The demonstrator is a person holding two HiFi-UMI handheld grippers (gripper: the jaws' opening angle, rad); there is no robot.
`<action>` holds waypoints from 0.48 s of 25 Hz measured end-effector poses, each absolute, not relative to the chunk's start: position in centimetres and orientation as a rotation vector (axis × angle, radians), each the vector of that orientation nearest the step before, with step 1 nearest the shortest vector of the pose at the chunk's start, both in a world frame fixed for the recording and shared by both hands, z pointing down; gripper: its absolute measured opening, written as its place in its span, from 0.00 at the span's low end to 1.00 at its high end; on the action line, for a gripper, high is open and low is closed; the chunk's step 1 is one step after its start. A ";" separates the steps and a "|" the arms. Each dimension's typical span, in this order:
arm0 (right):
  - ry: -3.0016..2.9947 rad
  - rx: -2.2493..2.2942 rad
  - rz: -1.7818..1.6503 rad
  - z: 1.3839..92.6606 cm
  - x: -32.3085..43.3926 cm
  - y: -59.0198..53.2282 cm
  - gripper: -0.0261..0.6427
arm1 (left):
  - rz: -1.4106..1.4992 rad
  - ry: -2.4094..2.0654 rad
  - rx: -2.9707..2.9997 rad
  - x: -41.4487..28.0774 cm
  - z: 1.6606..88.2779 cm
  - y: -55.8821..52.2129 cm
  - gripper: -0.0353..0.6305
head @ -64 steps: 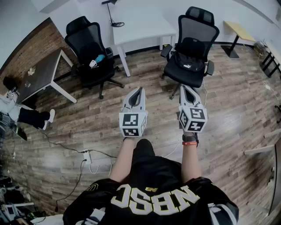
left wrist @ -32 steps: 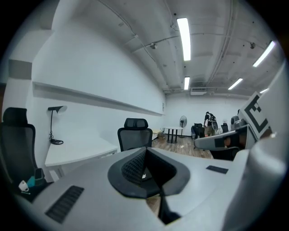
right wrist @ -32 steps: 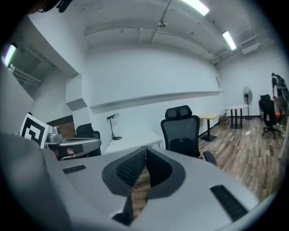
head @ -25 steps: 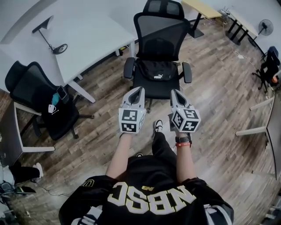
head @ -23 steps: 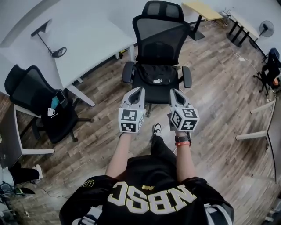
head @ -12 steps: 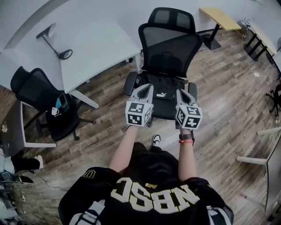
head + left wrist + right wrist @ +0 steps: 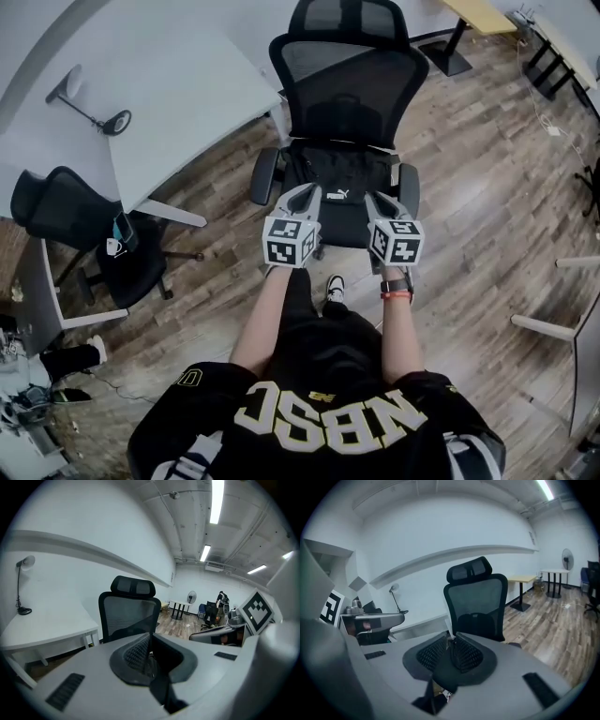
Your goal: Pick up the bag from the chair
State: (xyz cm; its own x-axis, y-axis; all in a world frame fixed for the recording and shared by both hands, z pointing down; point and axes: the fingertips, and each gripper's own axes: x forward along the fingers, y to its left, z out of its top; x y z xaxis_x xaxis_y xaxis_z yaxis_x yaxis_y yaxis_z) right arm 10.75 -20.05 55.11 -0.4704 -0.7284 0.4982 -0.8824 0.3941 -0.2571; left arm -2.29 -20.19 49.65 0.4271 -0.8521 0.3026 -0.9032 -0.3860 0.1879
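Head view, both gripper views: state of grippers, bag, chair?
left gripper: jaws together, empty.
right gripper: jaws together, empty.
bag: lying on the chair seat, not held.
chair: upright, seat facing the person.

- right gripper (image 7: 451, 645): jaws pressed together, nothing between
- black mesh office chair (image 7: 476, 603) dead ahead, headrest on top
- left gripper (image 7: 370, 620) at left
- wood floor (image 7: 553, 616) at right

chair (image 7: 347, 89): black mesh back, matt plastic frame
bag (image 7: 337, 176): black matt cloth
floor (image 7: 469, 187): wood-look planks, slight sheen
counter (image 7: 178, 84): smooth white, matt
left hand-held gripper (image 7: 305, 192): matt grey plastic, ribbed black pads (image 7: 136, 654)
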 end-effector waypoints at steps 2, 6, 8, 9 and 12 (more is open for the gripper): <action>-2.311 1.398 0.750 56.8 10.9 -21.2 0.15 | 0.254 -1.481 2.360 -2.2 51.0 -21.6 0.08; -2.228 1.379 0.803 60.0 10.8 -24.2 0.19 | 0.326 -1.413 2.346 -2.7 54.0 -25.4 0.08; -2.190 1.366 0.835 61.5 10.6 -25.8 0.20 | 0.358 -1.377 2.325 -3.1 55.6 -27.6 0.08; -2.169 1.362 0.856 62.3 10.7 -26.4 0.21 | 0.374 -1.360 2.313 -3.3 56.4 -28.5 0.08; -2.123 1.352 0.914 64.1 10.7 -28.4 0.23 | 0.422 -1.321 2.273 -3.8 58.7 -30.9 0.08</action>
State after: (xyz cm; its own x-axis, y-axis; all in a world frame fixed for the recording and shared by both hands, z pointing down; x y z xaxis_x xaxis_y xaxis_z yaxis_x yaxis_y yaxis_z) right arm 10.66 -28.36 64.12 -0.4115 -0.6056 0.6811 -0.9110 0.2961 -0.2871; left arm -3.79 -30.90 58.70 0.4880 -0.7263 0.4841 -0.8724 -0.4227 0.2453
